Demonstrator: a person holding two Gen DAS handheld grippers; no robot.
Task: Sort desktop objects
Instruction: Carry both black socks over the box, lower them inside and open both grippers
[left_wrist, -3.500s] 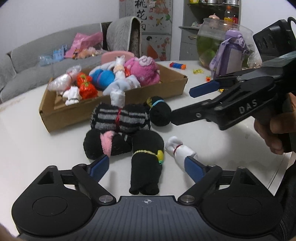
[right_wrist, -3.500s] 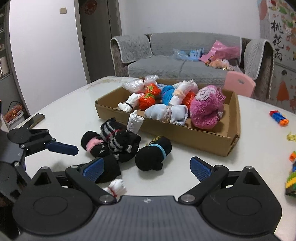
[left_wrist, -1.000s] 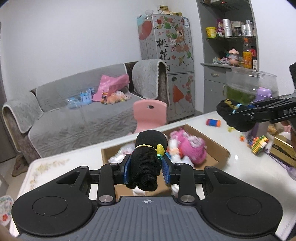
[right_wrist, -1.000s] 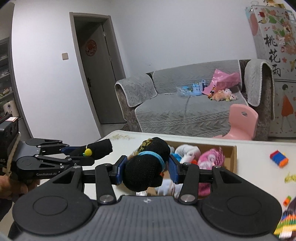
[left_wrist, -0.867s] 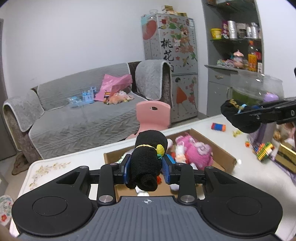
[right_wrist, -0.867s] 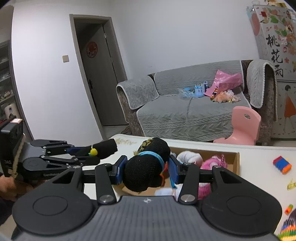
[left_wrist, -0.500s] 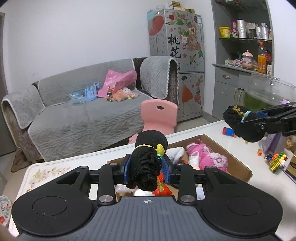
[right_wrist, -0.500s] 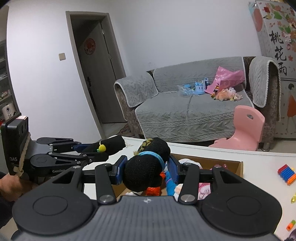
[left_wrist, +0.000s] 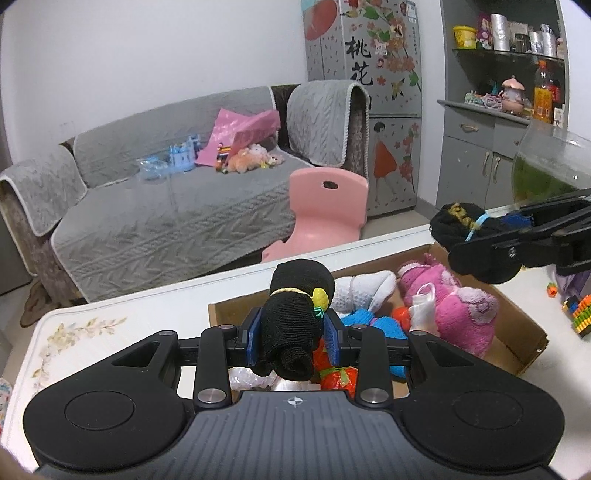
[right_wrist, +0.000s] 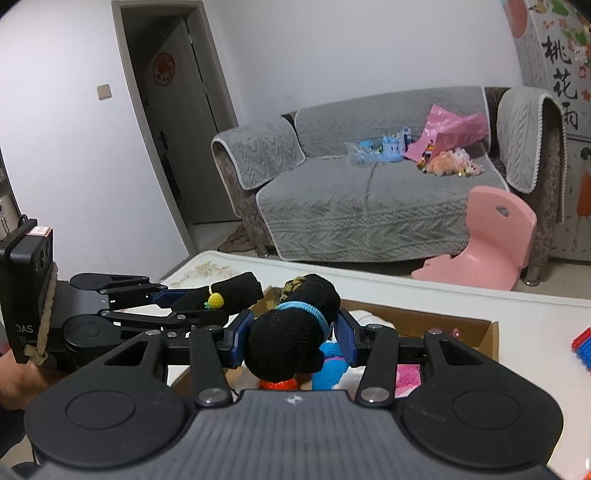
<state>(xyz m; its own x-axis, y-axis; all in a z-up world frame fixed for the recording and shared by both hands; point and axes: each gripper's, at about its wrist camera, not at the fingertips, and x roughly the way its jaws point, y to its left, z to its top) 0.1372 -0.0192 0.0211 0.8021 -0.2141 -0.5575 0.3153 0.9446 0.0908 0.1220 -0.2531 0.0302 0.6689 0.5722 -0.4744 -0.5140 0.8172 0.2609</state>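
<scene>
My left gripper is shut on a black sock roll with a yellow band and holds it above the near end of the cardboard box. My right gripper is shut on a black sock roll with a blue band, also above the box. Each gripper shows in the other view: the right one at right, the left one at left. The box holds a pink plush, a blue sock roll, white and red bundles.
The box stands on a white table. Toy bricks lie on the table at right, others in the right wrist view. A pink chair and a grey sofa stand beyond the table. A glass fish bowl is far right.
Both grippers, each still shut on its sock roll, have moved in over the box; the box and its contents now sit closer under the fingers.
</scene>
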